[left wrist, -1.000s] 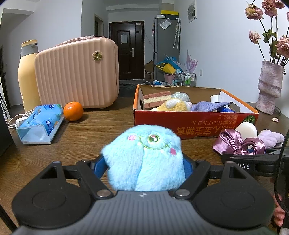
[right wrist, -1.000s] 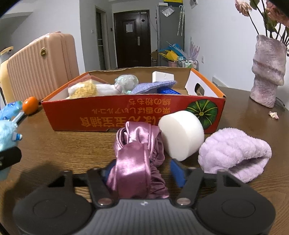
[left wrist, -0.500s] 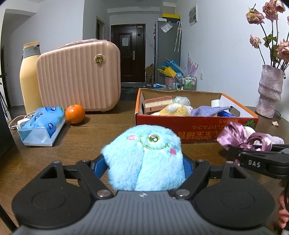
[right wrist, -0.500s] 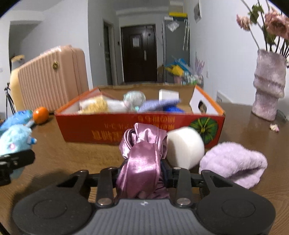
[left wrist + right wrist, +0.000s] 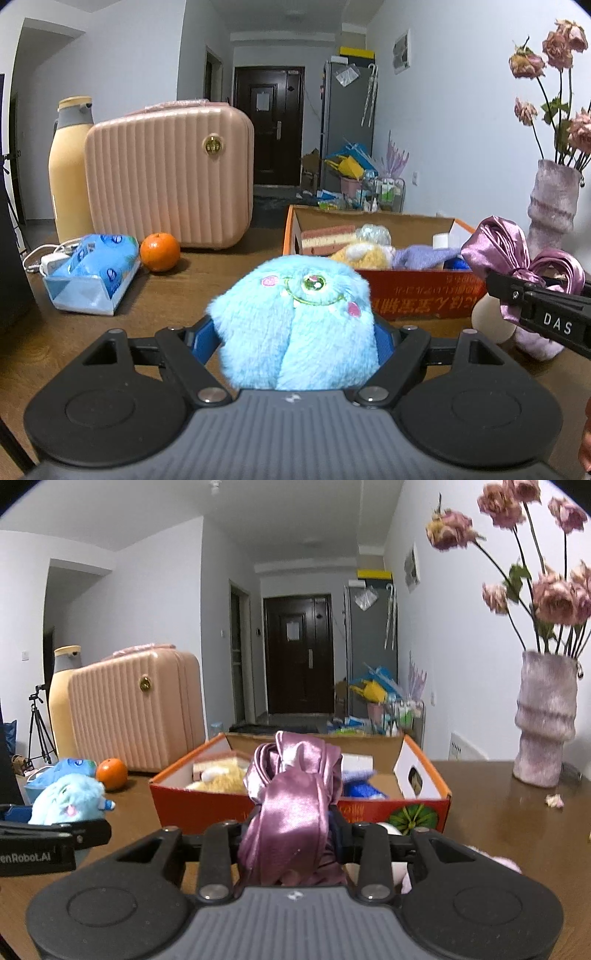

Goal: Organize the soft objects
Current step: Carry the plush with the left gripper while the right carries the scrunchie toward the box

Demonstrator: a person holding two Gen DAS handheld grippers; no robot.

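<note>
White sponge [image 5: 489, 317] mostly hidden behind right gripper [image 5: 524, 291]. Lilac towel [image 5: 491, 862] largely covered. Vase flowers [image 5: 554, 590] blurred, cut off at right edge.

So the left gripper [image 5: 297, 332] has its two blue-padded fingers squeezed against the sides of a fluffy light-blue plush monster toy [image 5: 295, 321] with one green eye and pink cheeks. Behind it on the brown wooden table [image 5: 177, 295] sits an open orange cardboard box [image 5: 417, 297] holding a pink-and-cream layered sponge, a yellow fuzzy toy and a lilac cloth. Off to the right, the right gripper [image 5: 517, 291] pokes in from the edge, clamping a shiny purple satin scrunchie [image 5: 513, 251] up above the table. Left side: an orange fruit [image 5: 160, 252], a blue tissue pack [image 5: 94, 273], a ribbed pink hard-shell case [image 5: 170, 177] and a tall cream bottle [image 5: 70, 170]. A fuzzy mauve vase [image 5: 552, 206] with dried roses stands far right.
</note>
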